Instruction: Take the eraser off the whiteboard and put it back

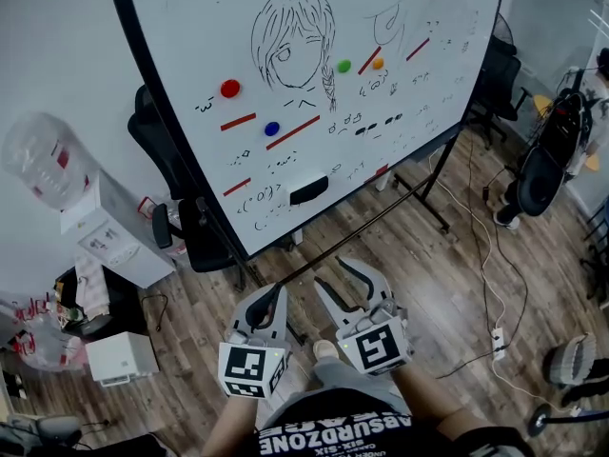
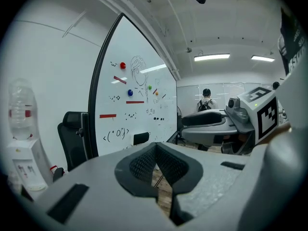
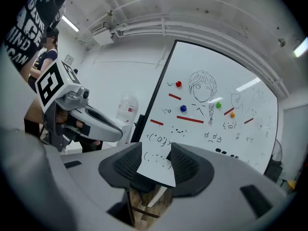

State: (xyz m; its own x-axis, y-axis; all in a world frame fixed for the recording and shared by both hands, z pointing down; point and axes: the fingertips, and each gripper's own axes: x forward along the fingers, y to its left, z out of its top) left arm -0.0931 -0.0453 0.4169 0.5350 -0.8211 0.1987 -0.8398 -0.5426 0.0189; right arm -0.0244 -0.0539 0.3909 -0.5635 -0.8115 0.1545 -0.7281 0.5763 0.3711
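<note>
**A:** Where is the eraser sitting now?

**B:** The eraser (image 1: 308,191) is sticking low on the whiteboard (image 1: 190,27), well apart from my tools. I am holding the right tool (image 1: 338,279) partly open with nothing inside. The left tool (image 1: 271,305) is closed and empty.

**A:** How are you planning the approach?

**B:** I am thinking to bring the right tool square over the eraser's long sides. I am also minding the stand bar (image 1: 371,222) on the floor and the black chair (image 1: 152,141) beside the board.

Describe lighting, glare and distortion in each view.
Head view: even light, sharp, the whiteboard bowed at its edges by the wide lens. Left gripper view: fisheye with black corners, ceiling lights blown out, a glare streak on the whiteboard. Right gripper view: same fisheye and corners, another glare streak there.
</note>
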